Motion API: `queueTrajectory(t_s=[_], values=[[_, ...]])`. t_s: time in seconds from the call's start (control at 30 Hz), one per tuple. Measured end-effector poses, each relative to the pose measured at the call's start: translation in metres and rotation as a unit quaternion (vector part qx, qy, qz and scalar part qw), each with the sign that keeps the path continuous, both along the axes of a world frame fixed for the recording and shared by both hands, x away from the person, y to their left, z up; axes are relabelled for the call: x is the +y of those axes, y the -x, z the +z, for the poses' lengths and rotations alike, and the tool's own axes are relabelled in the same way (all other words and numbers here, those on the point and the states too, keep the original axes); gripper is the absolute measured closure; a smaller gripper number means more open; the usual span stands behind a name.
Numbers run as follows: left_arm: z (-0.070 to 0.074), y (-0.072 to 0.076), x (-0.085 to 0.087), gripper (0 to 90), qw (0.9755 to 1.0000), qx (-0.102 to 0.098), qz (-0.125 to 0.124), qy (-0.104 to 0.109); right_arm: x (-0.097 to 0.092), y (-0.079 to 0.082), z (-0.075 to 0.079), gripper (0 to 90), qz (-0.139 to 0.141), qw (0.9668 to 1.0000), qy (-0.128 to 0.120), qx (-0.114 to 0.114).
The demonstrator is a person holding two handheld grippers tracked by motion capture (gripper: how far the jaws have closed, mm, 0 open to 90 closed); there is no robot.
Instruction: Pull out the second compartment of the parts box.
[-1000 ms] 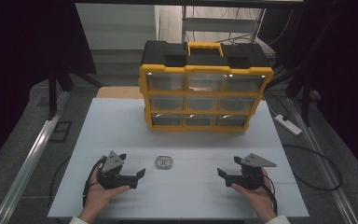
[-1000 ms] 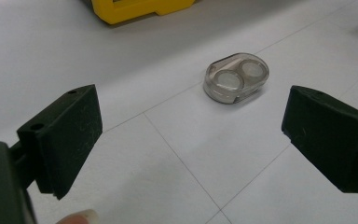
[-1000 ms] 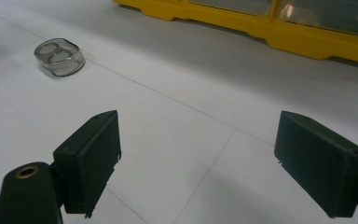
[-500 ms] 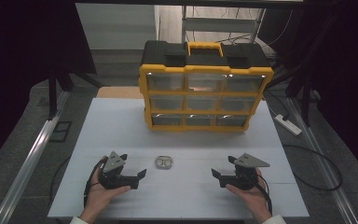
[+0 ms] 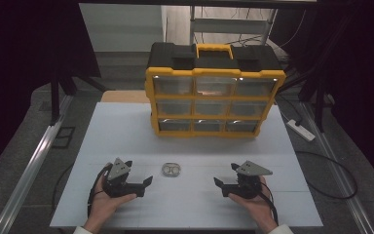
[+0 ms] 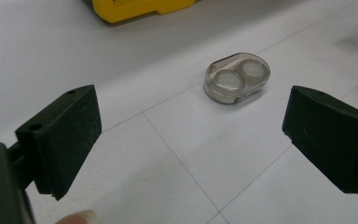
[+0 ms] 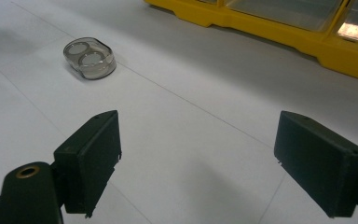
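A small clear oval case with two round wells lies flat on the white table, between my two grippers. In the high view my left gripper rests in a hand to the case's left, open and empty. My right gripper is held to its right, also open and empty. The left gripper view has the case lying beyond the wide-spread jaws of the left gripper, right of centre. From the right gripper view, the case lies far off to the upper left of the right gripper.
A yellow and black drawer organizer with clear drawers stands at the back of the table; its base is also in view. A white power strip lies on the floor to the right.
My right gripper has slid a little to the left, closer to the case. The left gripper and the case have stayed put.
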State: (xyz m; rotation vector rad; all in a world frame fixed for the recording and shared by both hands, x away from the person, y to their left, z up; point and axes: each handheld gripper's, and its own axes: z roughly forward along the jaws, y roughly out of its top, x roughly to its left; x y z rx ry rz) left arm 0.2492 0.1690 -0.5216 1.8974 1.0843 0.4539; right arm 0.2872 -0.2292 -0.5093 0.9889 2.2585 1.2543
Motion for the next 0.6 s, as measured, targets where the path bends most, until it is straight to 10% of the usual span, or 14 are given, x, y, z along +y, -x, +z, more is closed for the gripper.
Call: queueTrajectory(t_s=[0.6], values=[[-0.001,0.0002,0.0003,5.6,1.0,0.003,-0.005,-0.001,0.007,0.0038,0.0012,14.5,0.015,0.9982,0.042,-0.041]])
